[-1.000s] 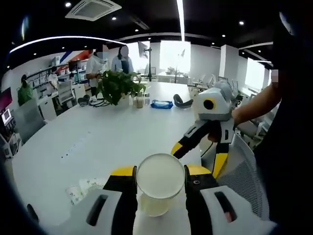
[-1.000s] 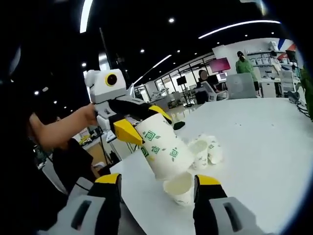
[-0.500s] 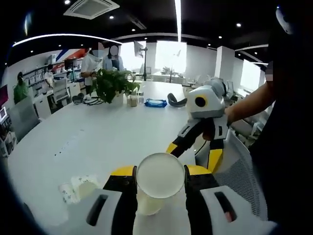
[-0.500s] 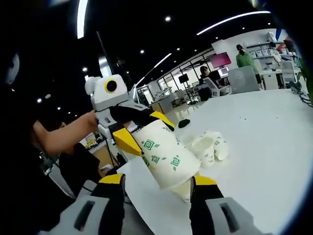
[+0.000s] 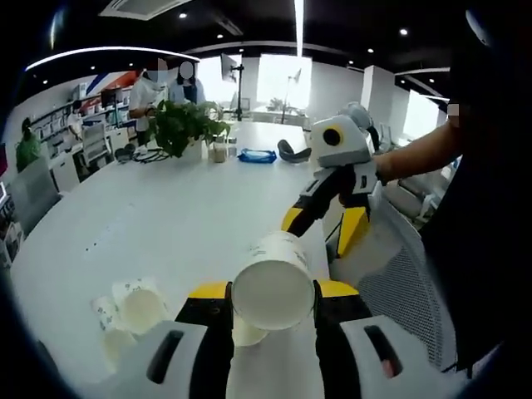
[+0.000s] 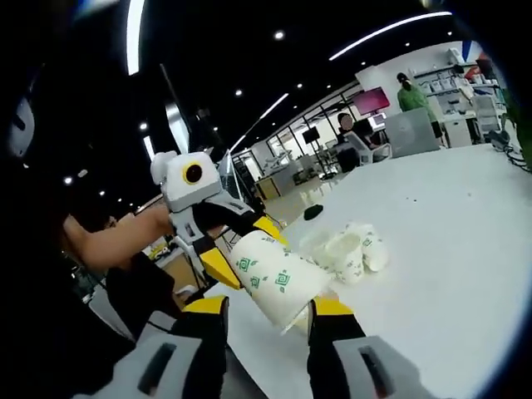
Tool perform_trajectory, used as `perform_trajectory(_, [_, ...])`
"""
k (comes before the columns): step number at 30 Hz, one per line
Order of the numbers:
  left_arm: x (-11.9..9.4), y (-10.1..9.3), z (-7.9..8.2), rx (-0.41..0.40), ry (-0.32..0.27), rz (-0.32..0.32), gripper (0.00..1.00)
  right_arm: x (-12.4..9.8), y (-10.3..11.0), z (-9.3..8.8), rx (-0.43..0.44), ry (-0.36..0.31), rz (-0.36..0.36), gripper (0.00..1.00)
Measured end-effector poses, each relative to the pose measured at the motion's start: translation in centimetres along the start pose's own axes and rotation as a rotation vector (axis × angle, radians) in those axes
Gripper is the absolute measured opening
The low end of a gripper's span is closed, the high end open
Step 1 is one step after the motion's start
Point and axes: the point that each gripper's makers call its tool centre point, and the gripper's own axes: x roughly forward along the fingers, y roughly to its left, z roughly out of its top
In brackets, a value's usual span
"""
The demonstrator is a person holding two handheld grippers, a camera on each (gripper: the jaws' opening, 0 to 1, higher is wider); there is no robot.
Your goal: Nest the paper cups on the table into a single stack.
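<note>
Left tool (image 5: 273,301) clamping paper cup (image 5: 273,284) (bottom facing camera), right tool (image 5: 326,229) spread wide

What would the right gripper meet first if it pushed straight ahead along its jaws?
Most likely the white paper cup with green square prints, held by the left gripper, lying tilted across the right gripper's jaw tips. Depth is unclear; a plain cup peeks beneath it.

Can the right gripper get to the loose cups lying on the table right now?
Probably not yet: the right gripper sits by the cup that the left gripper holds, which blocks the way to the loose cups.
</note>
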Motion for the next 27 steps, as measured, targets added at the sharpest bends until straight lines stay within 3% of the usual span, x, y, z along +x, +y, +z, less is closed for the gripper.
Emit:
perform_trajectory(19, [0.8,-0.8,-3.2,-0.032,0.052,-0.021,0.35,0.1,0.8,1.5,0.045,-0.054,0.05,0.11])
perform_trajectory(27, [1.1,-1.3,-3.6,-0.042,0.052,-0.019,0.35,0.2,1.2,1.8,0.056,-0.065,0.069,0.02])
